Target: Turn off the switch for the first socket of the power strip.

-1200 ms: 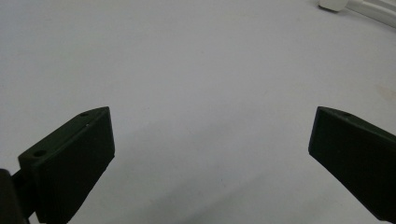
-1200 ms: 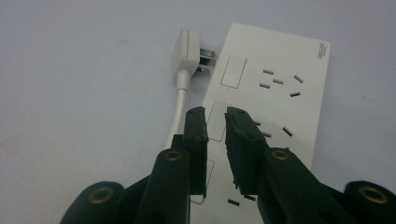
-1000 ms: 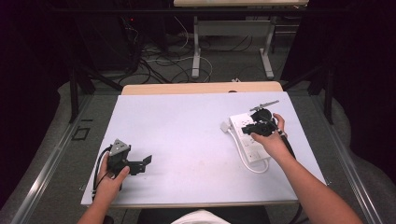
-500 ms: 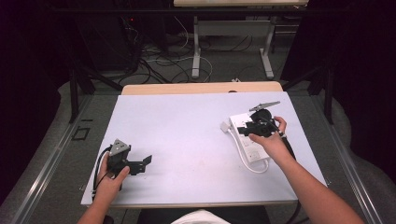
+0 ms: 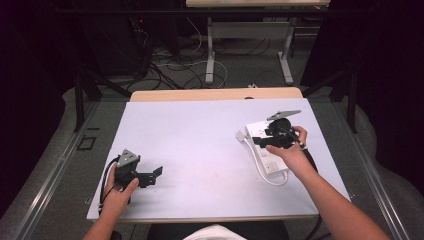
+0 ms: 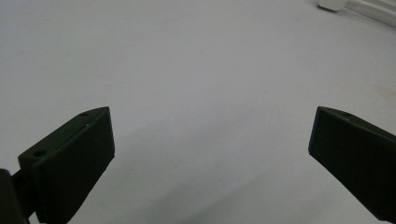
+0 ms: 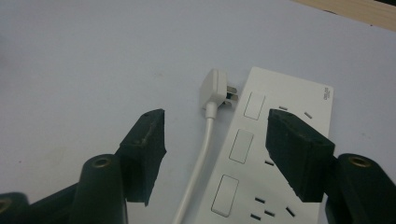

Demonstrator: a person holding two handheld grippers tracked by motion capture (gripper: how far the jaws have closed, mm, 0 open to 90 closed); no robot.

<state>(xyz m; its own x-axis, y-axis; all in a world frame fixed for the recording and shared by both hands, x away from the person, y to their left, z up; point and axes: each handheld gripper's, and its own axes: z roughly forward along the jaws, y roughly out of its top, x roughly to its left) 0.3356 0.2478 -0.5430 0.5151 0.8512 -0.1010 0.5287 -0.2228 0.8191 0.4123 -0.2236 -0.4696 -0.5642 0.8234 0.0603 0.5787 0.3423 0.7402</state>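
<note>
A person seated at a pale table (image 5: 200, 140) is working two hand-held grippers, one in each hand. The right gripper (image 7: 215, 144) is hovering over a white power strip (image 7: 280, 154) lying at the table's right side, its black jaws standing apart after just opening wider, pressing on nothing. Between those jaws, in the right gripper view, the strip's white cable (image 7: 198, 168) is running up to a white plug (image 7: 212, 88), which is lying on the table just ahead of the jaw tips with its prongs pointing at the strip's side, seemingly just touching its edge. The strip's row of rectangular switches is sitting just inside the right-hand jaw, which is covering part of the socket face. In the high view the right gripper (image 5: 265, 139) is sitting over the middle of the strip (image 5: 260, 131), and the cable (image 5: 265, 172) is looping round the strip's near end toward the person.

The left gripper (image 5: 152, 175) is resting low over the near left part of the table, well apart from the strip, its jaws spread wide with bare tabletop between them. In the left gripper view, the plug's tip (image 6: 334, 4) and a stretch of cable are showing far ahead of the jaws, off to their right.
</note>
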